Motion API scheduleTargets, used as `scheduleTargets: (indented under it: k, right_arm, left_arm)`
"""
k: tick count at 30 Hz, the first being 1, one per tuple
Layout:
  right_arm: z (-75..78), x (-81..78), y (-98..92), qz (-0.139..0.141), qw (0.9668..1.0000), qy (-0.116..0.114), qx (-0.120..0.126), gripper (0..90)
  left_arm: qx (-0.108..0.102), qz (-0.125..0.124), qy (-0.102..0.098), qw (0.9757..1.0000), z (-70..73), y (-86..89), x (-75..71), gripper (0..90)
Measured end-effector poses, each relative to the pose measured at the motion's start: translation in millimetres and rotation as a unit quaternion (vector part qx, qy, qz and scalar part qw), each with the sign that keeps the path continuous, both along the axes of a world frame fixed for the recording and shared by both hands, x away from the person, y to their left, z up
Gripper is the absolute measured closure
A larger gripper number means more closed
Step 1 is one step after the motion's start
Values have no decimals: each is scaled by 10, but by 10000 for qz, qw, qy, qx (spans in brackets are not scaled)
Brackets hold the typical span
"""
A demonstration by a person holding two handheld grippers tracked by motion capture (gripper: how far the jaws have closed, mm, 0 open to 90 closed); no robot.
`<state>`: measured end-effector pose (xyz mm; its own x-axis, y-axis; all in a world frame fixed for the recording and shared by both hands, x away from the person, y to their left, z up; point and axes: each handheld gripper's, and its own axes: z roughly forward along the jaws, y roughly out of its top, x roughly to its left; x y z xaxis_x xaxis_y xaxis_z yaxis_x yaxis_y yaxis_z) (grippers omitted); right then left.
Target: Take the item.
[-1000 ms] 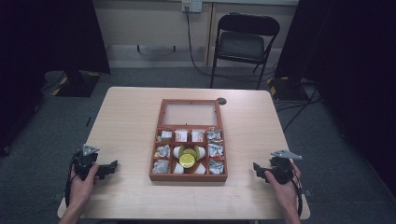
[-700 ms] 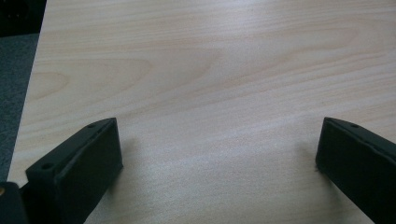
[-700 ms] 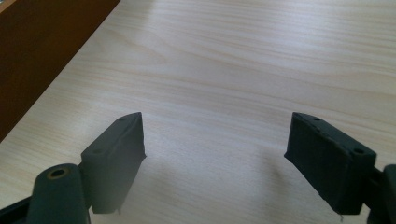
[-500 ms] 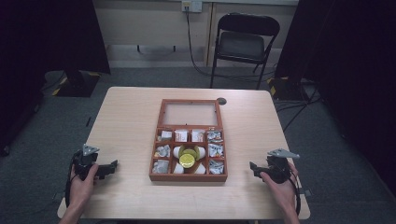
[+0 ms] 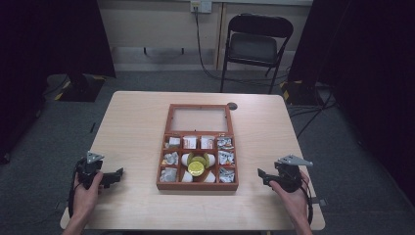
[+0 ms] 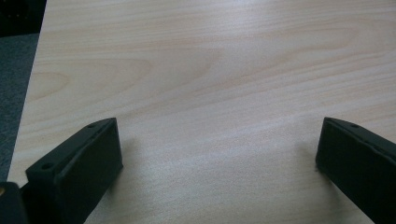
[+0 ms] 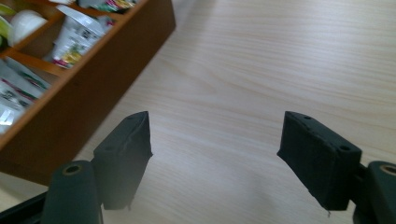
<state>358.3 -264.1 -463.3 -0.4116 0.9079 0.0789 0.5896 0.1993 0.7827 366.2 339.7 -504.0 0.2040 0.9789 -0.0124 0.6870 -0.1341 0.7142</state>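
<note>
Two grippers on the table (image 5: 137, 127), one at each near corner, both empty. Wooden box (image 5: 198, 183) sits centre, between them, touching neither.

Right gripper (image 5: 263, 175): jaws apart, nothing between them, bare tabletop in the gap; they have just been closing in. In the right gripper view the box's side wall (image 7: 88, 88) lies ahead and left of the left jaw, near but clear of it. Left gripper (image 5: 117, 174): jaws spread wide, released, only table under them; box well apart from it to the right.

Box: reddish-brown wood, rectangular, straight thin dividers. Far end is one large compartment; near end is a grid of small ones holding crinkled silver-and-white packets (image 5: 224, 142), white rounded pieces (image 7: 28, 23) and a round yellow lid-shaped item (image 5: 195, 168) in the middle. Jaw pads: matte black, blocky. Tabletop: pale wood-grain laminate, smooth, rounded corners.
</note>
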Motion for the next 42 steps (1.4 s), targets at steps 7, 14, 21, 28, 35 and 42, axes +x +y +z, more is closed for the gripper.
scheduleTargets:
  k: [7, 14, 21, 28, 35, 42]
  right_arm:
    - [74, -16, 103, 206, 9997, -43, 77, 268]
    - [85, -28, 184, 337, 9994, -46, 47, 276]
    - [124, -47, 267, 531, 9985, -66, 69, 285]
    - [183, -51, 340, 673, 9974, -151, 201, 284]
    - [231, -66, 434, 777, 9966, -190, 177, 286]
    - [238, -7, 548, 923, 9954, -162, 172, 280]
  left_arm:
    - [-1, 0, 0, 10000, 0, 0, 0, 0]
    - [0, 0, 1, 10000, 0, 0, 0, 0]
    - [2, -1, 1, 10000, 0, 0, 0, 0]
    - [-1, 1, 0, 10000, 0, 0, 0, 0]
    - [1, 0, 0, 10000, 0, 0, 0, 0]
    - [-1, 1, -2, 10000, 0, 0, 0, 0]
